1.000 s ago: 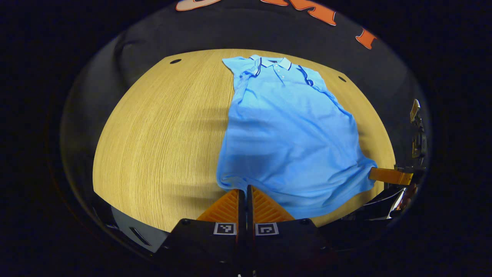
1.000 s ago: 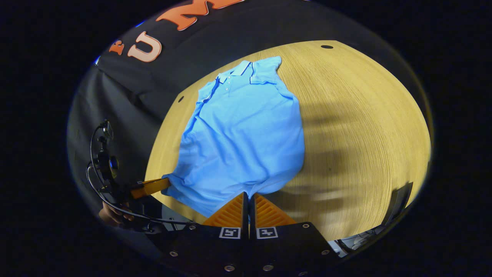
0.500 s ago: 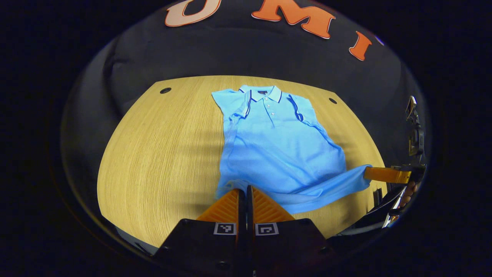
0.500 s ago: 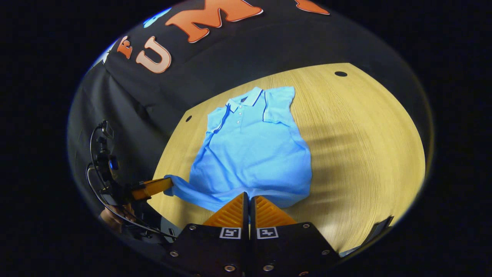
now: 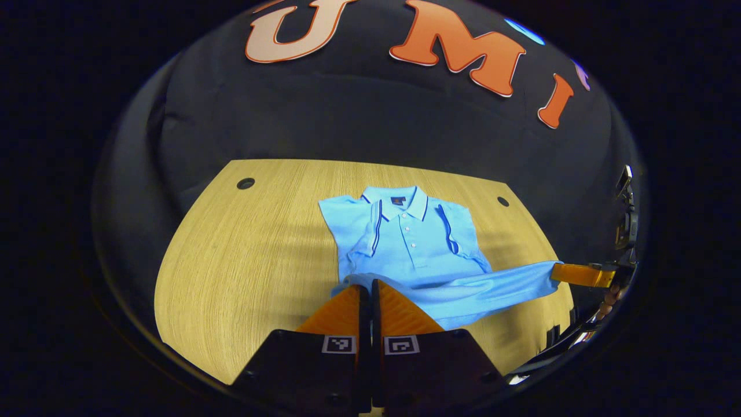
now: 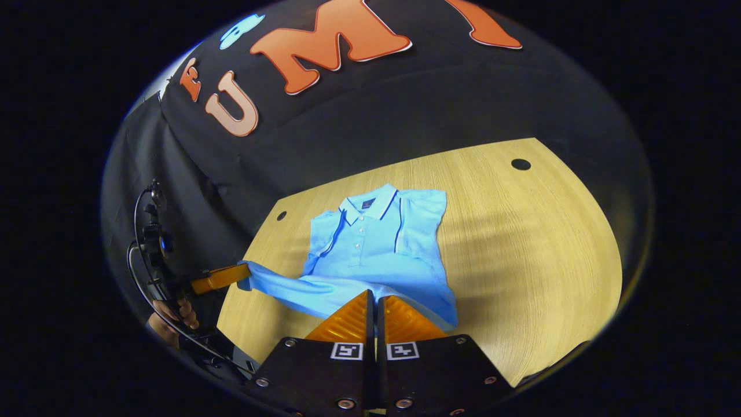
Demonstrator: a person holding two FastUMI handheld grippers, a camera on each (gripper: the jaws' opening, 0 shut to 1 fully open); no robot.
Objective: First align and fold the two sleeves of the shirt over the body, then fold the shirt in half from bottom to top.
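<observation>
Blue polo shirt (image 5: pixel 408 243) lies on the wooden table (image 5: pixel 243 260), hem lifted; left tool (image 5: pixel 366 285) and right tool (image 6: pixel 375 296) each pinch it.

shirt (image 5: pixel 408 243) on worktop (image 5: pixel 243 260), collar beyond jaws | hem between both jaws, raised | wall (image 5: pixel 359 121) behind worktop

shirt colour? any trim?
Light blue shirt, dark stripes beside the collar; clearest in left gripper view.
</observation>
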